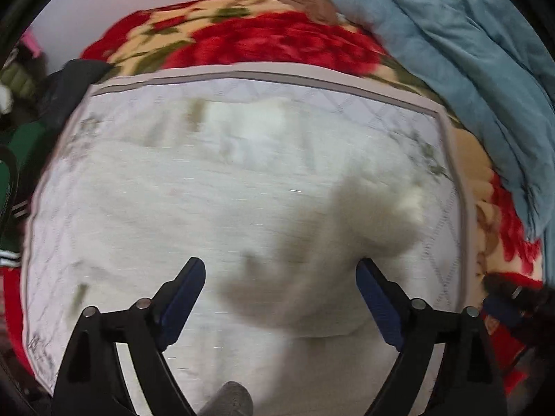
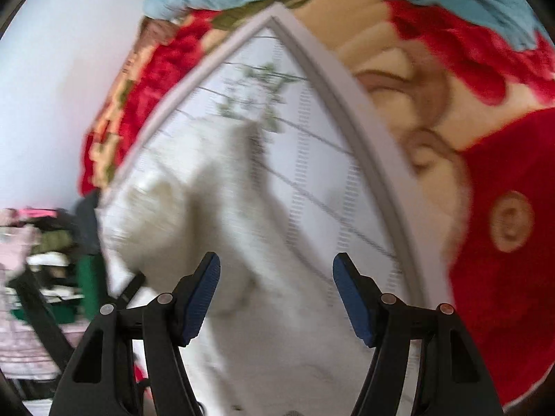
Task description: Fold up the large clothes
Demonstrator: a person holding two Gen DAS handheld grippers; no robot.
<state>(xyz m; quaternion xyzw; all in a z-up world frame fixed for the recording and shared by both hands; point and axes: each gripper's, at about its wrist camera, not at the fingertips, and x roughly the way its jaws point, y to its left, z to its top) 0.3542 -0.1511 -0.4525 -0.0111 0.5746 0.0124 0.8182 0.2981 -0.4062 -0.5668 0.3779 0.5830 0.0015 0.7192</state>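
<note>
The white garment [image 1: 215, 215] lies spread flat on the quilted mat [image 1: 347, 93] over the bed for folding, while left gripper [image 1: 281, 294] and right gripper [image 2: 276, 294] hover with jaws wide apart, holding nothing.

White fluffy garment [image 1: 312, 249] lies rumpled on the quilted mat [image 1: 138, 208].
</note>
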